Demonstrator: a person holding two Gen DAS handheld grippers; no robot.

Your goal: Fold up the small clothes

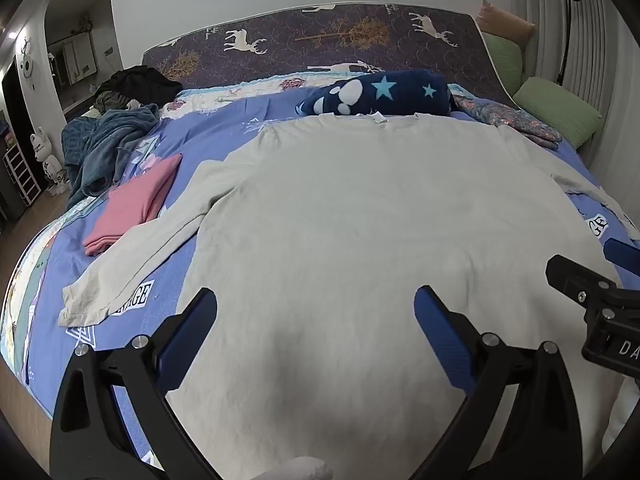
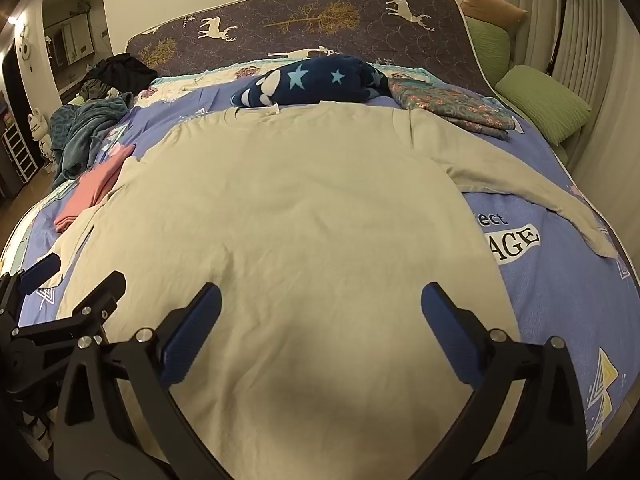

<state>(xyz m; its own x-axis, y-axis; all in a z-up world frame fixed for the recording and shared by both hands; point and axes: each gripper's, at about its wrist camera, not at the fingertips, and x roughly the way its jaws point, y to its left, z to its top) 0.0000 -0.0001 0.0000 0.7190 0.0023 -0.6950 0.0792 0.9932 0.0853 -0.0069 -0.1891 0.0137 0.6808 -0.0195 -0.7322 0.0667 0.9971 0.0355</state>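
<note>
A pale cream long-sleeved shirt lies spread flat on the bed, collar at the far end, both sleeves stretched out to the sides. It also shows in the right wrist view. My left gripper is open and empty, hovering over the shirt's lower left part. My right gripper is open and empty over the lower right part. The right gripper shows at the right edge of the left wrist view; the left gripper shows at the left edge of the right wrist view.
A folded pink garment lies left of the shirt. A teal blanket and dark clothes are heaped at far left. A navy star blanket, floral fabric and green pillows sit at the bed's head.
</note>
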